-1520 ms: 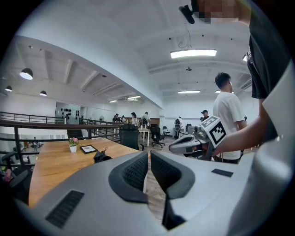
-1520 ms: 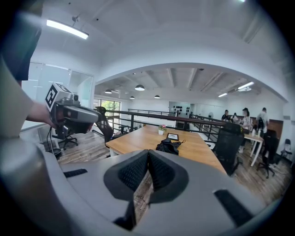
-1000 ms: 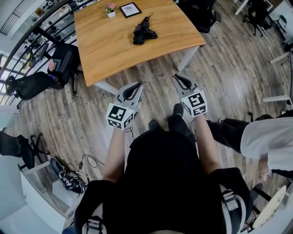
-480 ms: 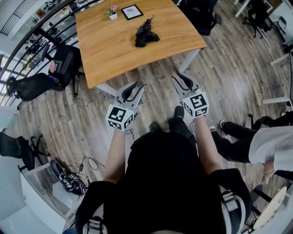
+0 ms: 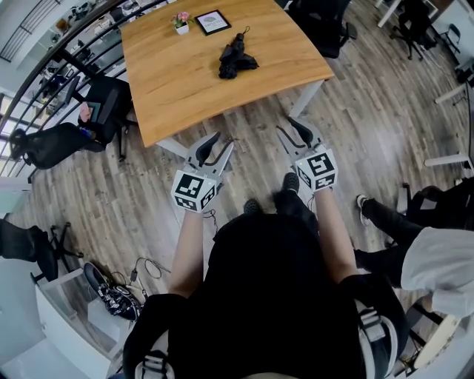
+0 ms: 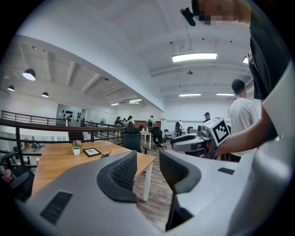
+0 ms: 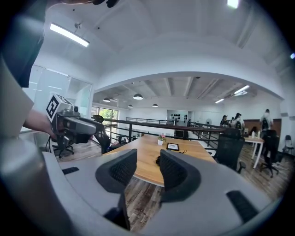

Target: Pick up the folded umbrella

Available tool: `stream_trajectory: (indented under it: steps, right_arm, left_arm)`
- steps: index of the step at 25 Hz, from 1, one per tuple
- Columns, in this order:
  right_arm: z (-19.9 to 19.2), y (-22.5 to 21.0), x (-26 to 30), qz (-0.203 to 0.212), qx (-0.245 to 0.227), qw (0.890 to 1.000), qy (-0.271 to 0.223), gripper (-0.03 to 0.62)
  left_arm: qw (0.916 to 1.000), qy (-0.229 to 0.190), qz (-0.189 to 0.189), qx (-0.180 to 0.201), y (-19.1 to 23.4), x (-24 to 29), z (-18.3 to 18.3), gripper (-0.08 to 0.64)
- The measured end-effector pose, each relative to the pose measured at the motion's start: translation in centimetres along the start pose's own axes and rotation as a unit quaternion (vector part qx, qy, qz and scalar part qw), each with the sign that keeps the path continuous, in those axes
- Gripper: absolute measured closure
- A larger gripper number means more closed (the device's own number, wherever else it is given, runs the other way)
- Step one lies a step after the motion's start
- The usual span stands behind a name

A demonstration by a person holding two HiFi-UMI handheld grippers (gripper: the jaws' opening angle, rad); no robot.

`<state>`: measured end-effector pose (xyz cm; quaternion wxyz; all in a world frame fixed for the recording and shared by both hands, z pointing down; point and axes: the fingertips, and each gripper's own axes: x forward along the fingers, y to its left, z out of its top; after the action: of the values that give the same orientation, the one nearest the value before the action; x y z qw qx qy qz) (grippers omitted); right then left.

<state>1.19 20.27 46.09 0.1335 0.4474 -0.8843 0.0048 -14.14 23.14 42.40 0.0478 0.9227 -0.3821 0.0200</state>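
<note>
Both pairs of jaws were pressed together a second ago and have now parted, and the bystander [image 5: 437, 259] at the right edge has slid lower in my head view. Sweeping from the left: a black office chair [image 5: 52, 141] sits by the railing, then comes the wooden table [image 5: 185, 89], with a small flower pot [image 5: 178, 18] and a picture frame [image 5: 212, 18] at its far end. The folded umbrella [image 5: 235, 58] lies black and loosely bundled just this side of the frame, well apart from both tools. My left gripper [image 5: 220, 139] hangs over the floor short of the table edge, its jaws a narrow gap apart and opening, nothing between them. My right gripper [image 5: 291, 124] is alongside, jaws wider and also opening, empty, with the umbrella far off on the table beyond them.
</note>
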Motion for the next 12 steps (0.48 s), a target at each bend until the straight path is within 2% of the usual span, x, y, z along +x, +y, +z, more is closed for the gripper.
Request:
stream_trajectory:
  steps: [12]
  right_arm:
    - [-1.3,-1.5,1.3,0.0,0.004,1.0,0.014,0.422]
  left_arm:
    - [0.9999,0.01,0.006,-0.004,1.4,1.7,-0.7,0.403]
